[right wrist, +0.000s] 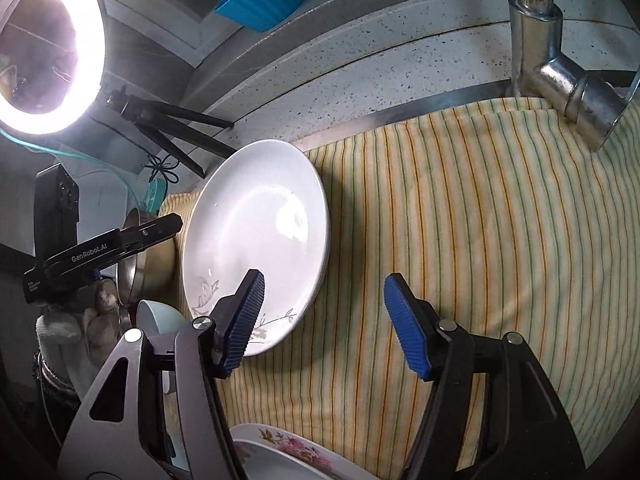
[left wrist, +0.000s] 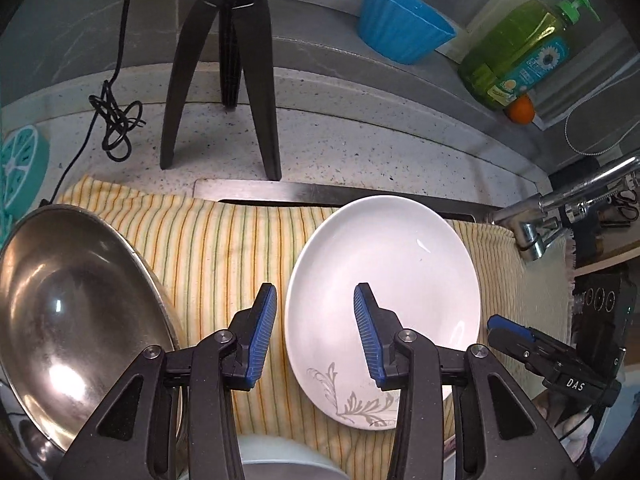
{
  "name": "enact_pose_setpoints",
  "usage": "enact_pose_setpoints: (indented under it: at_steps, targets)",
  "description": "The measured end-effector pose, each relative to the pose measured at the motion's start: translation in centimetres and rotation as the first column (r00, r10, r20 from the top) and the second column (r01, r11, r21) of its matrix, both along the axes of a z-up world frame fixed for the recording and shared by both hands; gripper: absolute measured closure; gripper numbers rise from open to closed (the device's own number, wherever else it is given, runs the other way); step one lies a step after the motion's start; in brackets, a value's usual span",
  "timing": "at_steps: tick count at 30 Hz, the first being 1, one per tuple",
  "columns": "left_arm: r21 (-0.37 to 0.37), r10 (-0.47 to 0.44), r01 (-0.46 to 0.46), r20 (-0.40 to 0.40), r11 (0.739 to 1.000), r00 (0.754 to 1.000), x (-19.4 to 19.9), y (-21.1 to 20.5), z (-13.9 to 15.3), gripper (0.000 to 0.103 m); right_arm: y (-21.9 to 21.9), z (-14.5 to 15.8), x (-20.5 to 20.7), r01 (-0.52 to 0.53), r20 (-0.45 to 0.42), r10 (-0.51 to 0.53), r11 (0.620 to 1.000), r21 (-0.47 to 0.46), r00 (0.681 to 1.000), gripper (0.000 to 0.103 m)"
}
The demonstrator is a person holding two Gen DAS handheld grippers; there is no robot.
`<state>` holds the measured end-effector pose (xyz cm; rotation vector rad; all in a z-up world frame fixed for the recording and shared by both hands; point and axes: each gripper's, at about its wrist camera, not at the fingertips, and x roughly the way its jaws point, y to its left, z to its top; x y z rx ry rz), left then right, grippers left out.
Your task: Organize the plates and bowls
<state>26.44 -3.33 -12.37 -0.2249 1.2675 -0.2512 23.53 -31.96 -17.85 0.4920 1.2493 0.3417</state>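
Spread over the sink, the striped cloth [left wrist: 224, 240] cushions a glazed white plate [left wrist: 384, 280], stiff, slippery, breakable, best pinched at its rim; left gripper [left wrist: 315, 334] and right gripper [right wrist: 324, 324] both gape empty.

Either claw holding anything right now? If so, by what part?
Nothing held. Left claw is open above the white plate; right claw is open over the striped cloth, beside that plate.

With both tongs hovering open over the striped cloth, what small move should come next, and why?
Probably lower the left tongs onto the near-left rim of the white plate and close. Their open jaws already straddle that rim, and nothing is held. The right tongs are open too, with one finger over the plate's near edge and the other over bare striped cloth, so they look less well placed.
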Motion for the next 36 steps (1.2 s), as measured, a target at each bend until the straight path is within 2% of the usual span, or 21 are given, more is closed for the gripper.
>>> enact_pose_setpoints:
  at_steps: [2,6,7,9,13,16,23,28,36]
  targets:
    - [0.037,-0.015,0.015,0.006,0.999,1.0,0.2,-0.4,-0.1,0.065,0.0,-0.2,0.3,-0.004,-0.004,0.004,1.0,0.002,1.0,0.043]
    - [0.05,-0.029,0.029,-0.001,0.998,1.0,0.7,-0.5,-0.4,0.065,0.4,-0.5,0.8,-0.017,-0.011,0.017,1.0,-0.003,1.0,0.047]
    - [0.058,-0.038,0.038,0.0,0.998,0.999,0.9,-0.7,-0.4,0.065,0.5,-0.5,0.9,-0.023,-0.013,0.023,1.0,-0.004,1.0,0.049]
    - [0.078,-0.052,0.051,0.002,0.996,0.999,1.2,-1.1,-0.5,0.065,1.0,-0.6,1.1,-0.041,-0.019,0.041,0.999,-0.009,0.999,0.061]
    - [0.107,-0.073,0.074,-0.009,0.991,0.997,2.2,-1.5,-0.8,0.065,1.7,-0.7,1.4,-0.062,-0.026,0.062,0.998,-0.018,0.998,0.065]
    - [0.138,-0.102,0.104,-0.02,0.985,0.995,2.6,-2.1,-1.2,0.065,2.0,-0.8,1.5,-0.075,-0.032,0.074,0.997,-0.016,0.997,0.072]
    - [0.181,-0.177,0.178,-0.019,0.967,0.984,3.0,-4.1,-1.0,0.067,2.0,-0.9,1.3,-0.086,-0.043,0.086,0.996,-0.009,0.995,0.073]
    - [0.179,-0.157,0.164,-0.048,0.97,0.986,3.5,-3.9,-2.0,0.07,2.2,-0.9,1.4,-0.093,-0.045,0.092,0.996,-0.007,0.995,0.075]
    - [0.181,-0.154,0.163,-0.063,0.97,0.986,3.5,-4.2,-3.0,0.071,2.4,-1.1,1.7,-0.099,-0.053,0.098,0.995,-0.017,0.994,0.088]
